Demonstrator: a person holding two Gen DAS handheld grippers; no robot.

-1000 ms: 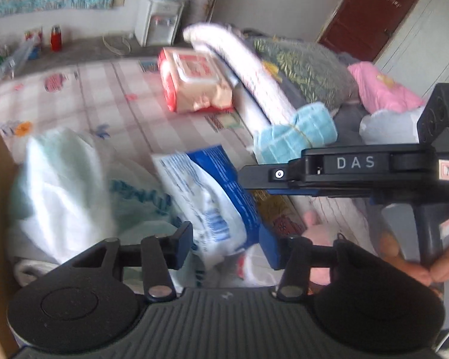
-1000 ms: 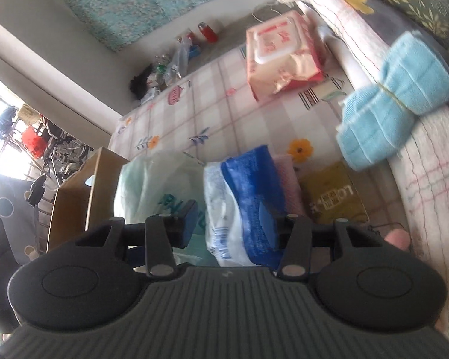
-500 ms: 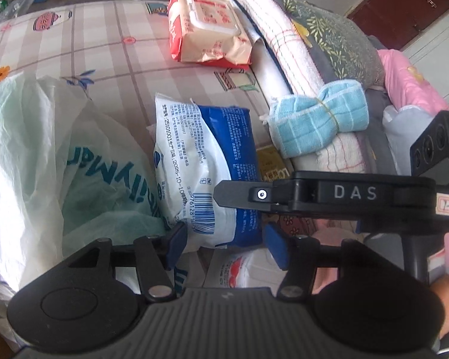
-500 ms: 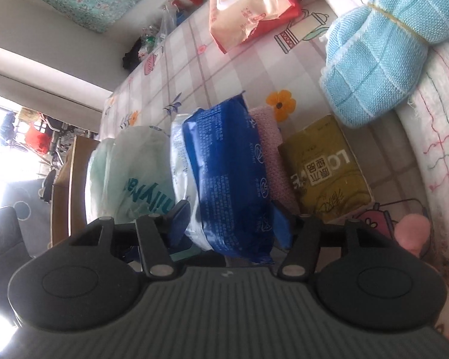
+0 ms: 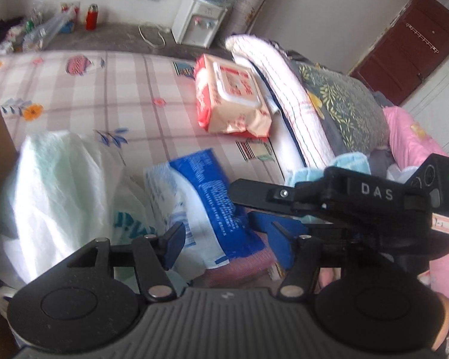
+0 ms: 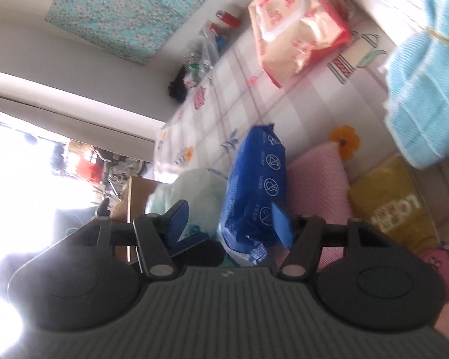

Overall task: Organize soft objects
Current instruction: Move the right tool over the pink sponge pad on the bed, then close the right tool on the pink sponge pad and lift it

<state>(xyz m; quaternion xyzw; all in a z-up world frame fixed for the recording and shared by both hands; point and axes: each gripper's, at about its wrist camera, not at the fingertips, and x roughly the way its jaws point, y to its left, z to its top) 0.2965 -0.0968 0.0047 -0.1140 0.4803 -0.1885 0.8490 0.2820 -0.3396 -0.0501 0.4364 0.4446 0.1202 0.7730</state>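
Your left gripper (image 5: 229, 246) and right gripper (image 6: 229, 224) both straddle the blue-and-white pack (image 5: 206, 209), jaws just widened; whether the pads press it you cannot tell. It stands on the bed (image 5: 110, 95) between white bag (image 5: 60, 179) and pink cloth (image 6: 317, 179). Only the right view shows the yellow pack (image 6: 395, 206). Farther off lies the red wipes pack (image 5: 230, 98).
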